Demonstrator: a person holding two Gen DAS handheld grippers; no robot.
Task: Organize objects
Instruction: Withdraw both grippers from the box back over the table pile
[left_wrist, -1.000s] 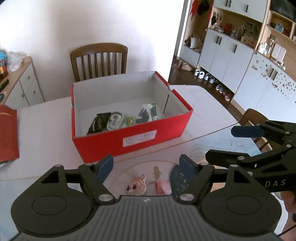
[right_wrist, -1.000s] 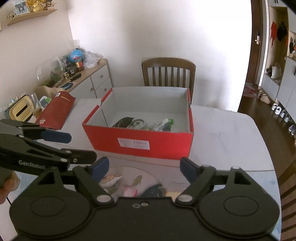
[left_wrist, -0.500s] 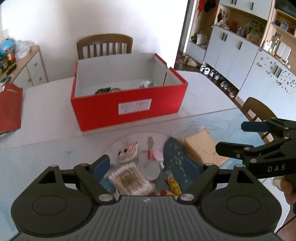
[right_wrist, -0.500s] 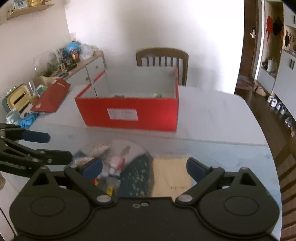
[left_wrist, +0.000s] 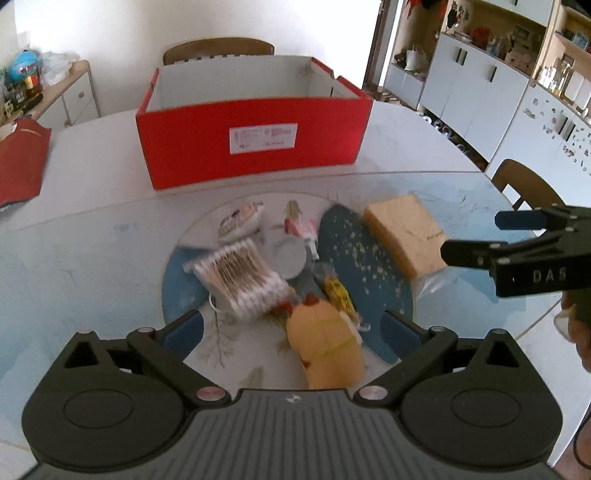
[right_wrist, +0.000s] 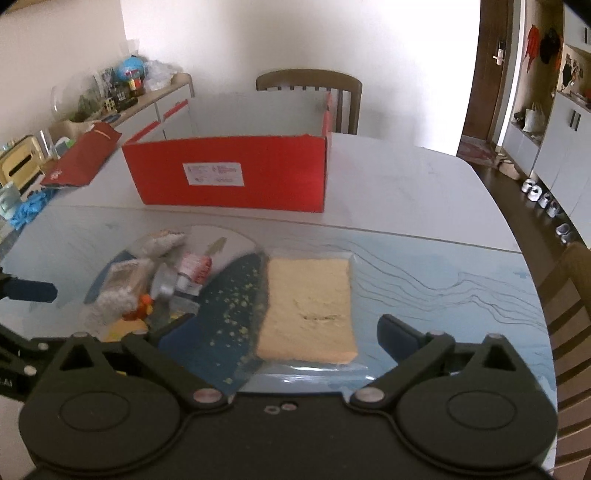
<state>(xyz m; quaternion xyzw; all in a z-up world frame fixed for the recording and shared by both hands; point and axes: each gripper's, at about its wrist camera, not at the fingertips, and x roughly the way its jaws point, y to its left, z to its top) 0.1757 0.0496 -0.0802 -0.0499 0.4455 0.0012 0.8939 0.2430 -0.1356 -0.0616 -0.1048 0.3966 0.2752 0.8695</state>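
**Both grippers opening over the clutter pile, nothing held**

Left gripper (left_wrist: 291, 328): jaws spreading wide, still opening, pads touching nothing. Between the fingers, low in its view, a yellow plush toy (left_wrist: 325, 343) with a red bit on top; not gripped. Just ahead and a bit left, a clear pack of cotton swabs (left_wrist: 240, 277). Ahead of that a small round white lid or tin (left_wrist: 290, 254), a small pink-dressed doll figure (left_wrist: 299, 223), and a striped pouch (left_wrist: 242, 218) ahead-left. A yellow wrapped item (left_wrist: 338, 291) sits just ahead-right of the plush. All lie on a glass-topped table (left_wrist: 85, 258) over a round blue-and-white pattern.

Right gripper (right_wrist: 284, 330): jaws also opening, wide apart, empty. Directly ahead between its fingers, a flat tan sponge in a clear bag (right_wrist: 308, 306), lying flat on the table. The small-item pile is ahead-left of it, blurred. In the left wrist view the right gripper shows far right, just beside that sponge.

Red cardboard box (left_wrist: 255, 140), open top, white label on its near wall, stands well ahead of both grippers on the white part of the table; contents hidden from here. Wooden chair (right_wrist: 308, 85) behind the box. Red bag (right_wrist: 83, 155) far ahead-left of the right gripper.
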